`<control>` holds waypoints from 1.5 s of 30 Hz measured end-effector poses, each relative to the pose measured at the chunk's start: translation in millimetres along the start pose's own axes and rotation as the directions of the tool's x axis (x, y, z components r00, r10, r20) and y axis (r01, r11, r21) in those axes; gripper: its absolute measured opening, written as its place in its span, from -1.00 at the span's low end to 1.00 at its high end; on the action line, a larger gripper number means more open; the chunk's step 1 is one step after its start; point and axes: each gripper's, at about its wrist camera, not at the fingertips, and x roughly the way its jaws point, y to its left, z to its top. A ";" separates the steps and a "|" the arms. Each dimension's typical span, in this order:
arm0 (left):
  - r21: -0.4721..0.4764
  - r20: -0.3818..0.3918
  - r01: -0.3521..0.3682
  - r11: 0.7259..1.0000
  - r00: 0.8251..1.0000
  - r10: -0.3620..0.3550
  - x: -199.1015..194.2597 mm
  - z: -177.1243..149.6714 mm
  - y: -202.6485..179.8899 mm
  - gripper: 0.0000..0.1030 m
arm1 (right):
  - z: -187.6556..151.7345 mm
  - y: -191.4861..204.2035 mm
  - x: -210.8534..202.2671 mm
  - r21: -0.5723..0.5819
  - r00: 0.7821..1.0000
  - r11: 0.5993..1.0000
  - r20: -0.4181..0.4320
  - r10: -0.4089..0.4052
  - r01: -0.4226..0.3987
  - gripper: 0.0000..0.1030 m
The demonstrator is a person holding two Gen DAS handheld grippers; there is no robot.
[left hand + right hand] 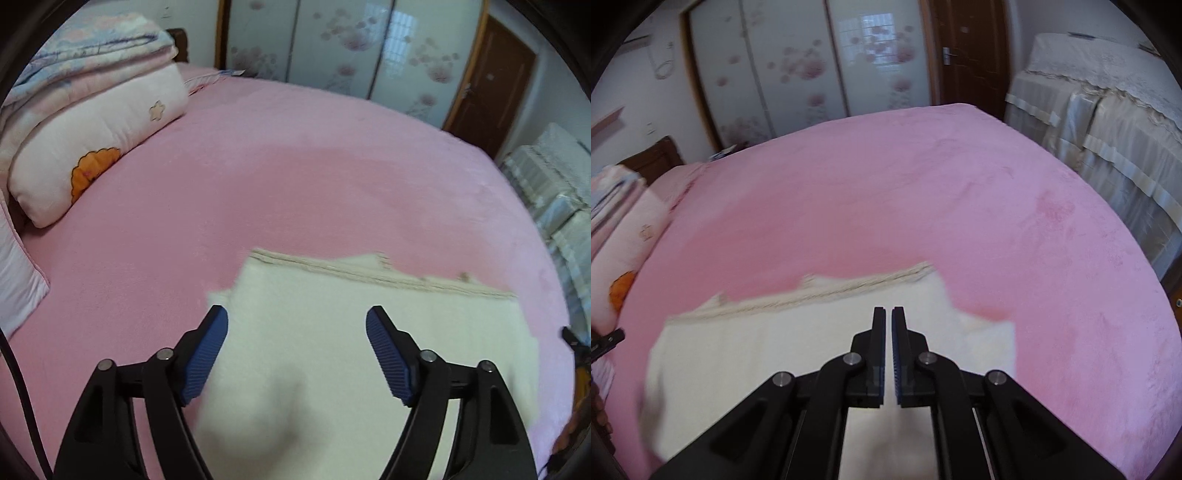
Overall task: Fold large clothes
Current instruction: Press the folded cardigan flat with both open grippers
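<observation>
A cream-white fleecy garment (332, 332) with a ribbed beige hem along its far edge lies folded flat on the pink bed (295, 166). It also shows in the right wrist view (775, 350). My left gripper (297, 321) is open and empty, its blue pads spread wide above the garment's near left part. My right gripper (889, 314) is shut with nothing between its jaws, hovering over the garment's right part near the hem. The garment looks blurred from motion.
A pink-white pillow with an orange flower (92, 147) and stacked quilts (85, 51) lie at the bed's left. Covered furniture (1108, 129) stands right of the bed. Wardrobe doors (794, 66) and a brown door (964, 48) are behind it.
</observation>
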 end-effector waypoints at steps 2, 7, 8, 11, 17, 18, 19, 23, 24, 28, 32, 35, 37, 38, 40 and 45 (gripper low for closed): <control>0.002 0.008 0.042 0.999 0.999 -0.042 -16.1 -21.6 -13.8 0.53 | -17.4 24.1 -16.2 -0.028 0.998 0.998 -0.003 0.059 -0.059 -0.92; -0.029 0.011 0.073 0.997 0.997 -0.073 -22.3 -84.0 -47.9 0.53 | -76.0 74.3 -27.8 -0.063 0.978 0.977 -0.064 0.197 -0.201 -0.90; -0.035 0.007 0.072 0.997 0.997 -0.072 -17.0 -93.2 -51.3 0.53 | -88.8 81.1 -24.2 -0.070 0.975 0.974 -0.079 0.209 -0.215 -0.90; -0.034 -0.036 0.025 0.999 0.999 -0.026 8.0 -127.8 -53.7 0.53 | -123.7 95.9 -5.9 -0.105 0.969 0.968 -0.120 0.214 -0.227 -0.90; -0.016 -0.056 -0.087 0.996 0.995 0.086 37.5 -154.1 -28.4 0.52 | -164.5 88.0 18.2 -0.145 0.974 0.969 -0.138 0.179 -0.198 -0.90; 0.002 -0.042 -0.120 0.993 0.992 0.120 36.2 -153.7 -24.3 0.52 | -165.5 84.6 17.3 -0.160 0.980 0.972 -0.125 0.155 -0.174 -0.91; 0.020 -0.035 -0.155 0.988 0.987 0.156 35.6 -153.3 -19.3 0.52 | -166.3 77.5 16.4 -0.174 0.986 0.975 -0.111 0.123 -0.141 -0.91; 0.001 -0.033 -0.165 0.986 0.986 0.165 31.3 -154.4 5.9 0.49 | -167.2 35.9 12.1 -0.167 0.998 0.986 -0.064 0.011 -0.022 -0.91; -0.004 -0.029 -0.171 0.985 0.985 0.171 27.5 -157.2 7.8 0.42 | -166.7 22.2 11.4 -0.160 0.998 0.987 -0.052 -0.031 0.023 -0.91; 0.001 -0.012 -0.167 0.986 0.986 0.167 25.7 -166.6 16.2 0.32 | -166.8 -42.3 7.7 -0.056 0.986 0.985 -0.032 -0.165 0.163 -0.99; 0.028 0.015 -0.198 0.980 0.980 0.198 30.5 -173.6 13.1 0.32 | -173.8 -70.8 8.5 0.053 0.993 0.992 -0.057 -0.108 0.111 -1.00; 0.012 0.016 -0.196 0.981 0.980 0.196 30.0 -173.8 14.5 0.32 | -176.1 -65.8 10.5 0.044 0.989 0.989 -0.050 -0.140 0.142 -1.00; 0.006 0.017 -0.191 0.982 0.982 0.190 27.5 -175.6 13.7 0.32 | -176.8 -58.3 12.6 0.033 0.986 0.986 -0.043 -0.164 0.165 -1.00; 0.007 0.018 -0.191 0.982 0.981 0.191 28.1 -175.3 14.3 0.32 | -177.6 -58.6 11.8 0.032 0.985 0.985 -0.040 -0.169 0.170 -1.00; 0.006 0.018 -0.195 0.981 0.981 0.194 28.3 -174.9 13.2 0.32 | -180.6 -58.8 9.9 0.045 0.986 0.985 -0.036 -0.164 0.165 -1.00; -0.006 0.002 -0.211 0.977 0.977 0.211 26.6 -171.4 10.3 0.33 | -178.7 -63.3 8.0 0.095 0.988 0.984 -0.047 -0.147 0.151 -0.95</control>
